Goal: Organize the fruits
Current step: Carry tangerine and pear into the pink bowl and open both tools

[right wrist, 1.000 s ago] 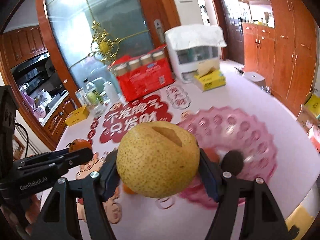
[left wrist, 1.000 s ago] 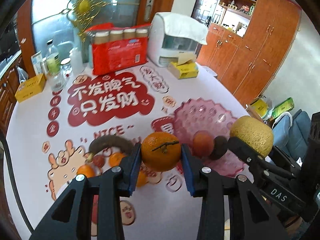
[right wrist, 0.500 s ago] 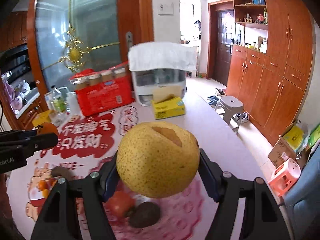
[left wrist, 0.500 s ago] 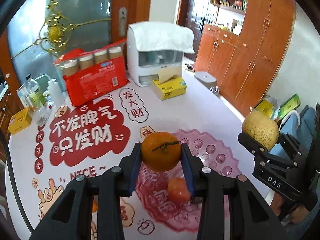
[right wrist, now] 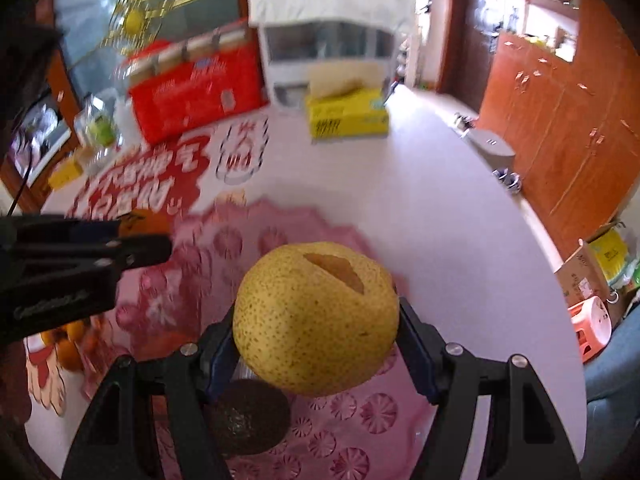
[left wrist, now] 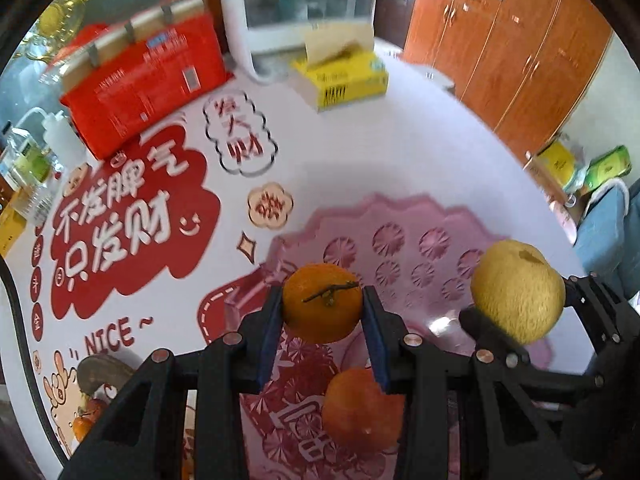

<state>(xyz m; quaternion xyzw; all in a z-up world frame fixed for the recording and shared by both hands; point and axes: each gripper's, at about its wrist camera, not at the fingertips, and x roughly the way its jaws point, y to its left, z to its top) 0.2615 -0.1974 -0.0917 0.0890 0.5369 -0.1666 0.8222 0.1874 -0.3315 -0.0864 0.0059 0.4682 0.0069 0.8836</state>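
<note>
My left gripper [left wrist: 323, 312] is shut on an orange mandarin [left wrist: 322, 307] and holds it above the pink plastic tray [left wrist: 400, 224]. My right gripper [right wrist: 316, 340] is shut on a large yellow pear [right wrist: 316, 320], also above the pink tray [right wrist: 288, 220]; the pear shows in the left wrist view [left wrist: 518, 296] at the right. An orange fruit [left wrist: 362, 410] lies in the tray below the left gripper. A dark round fruit [right wrist: 248, 420] lies in the tray under the right gripper. The left gripper [right wrist: 132, 240] shows at the left of the right wrist view.
A red carton of jars [left wrist: 140, 76], a white appliance [left wrist: 304, 12] and a yellow tissue box [left wrist: 344, 76] stand at the back of the table. Bottles [left wrist: 28, 160] stand at the far left. Small oranges [left wrist: 82, 424] and a dark curved object [left wrist: 104, 368] lie at left.
Both grippers have moved forward and lower over the pink tray, each still holding its fruit. The pear has come closer to the mandarin.
</note>
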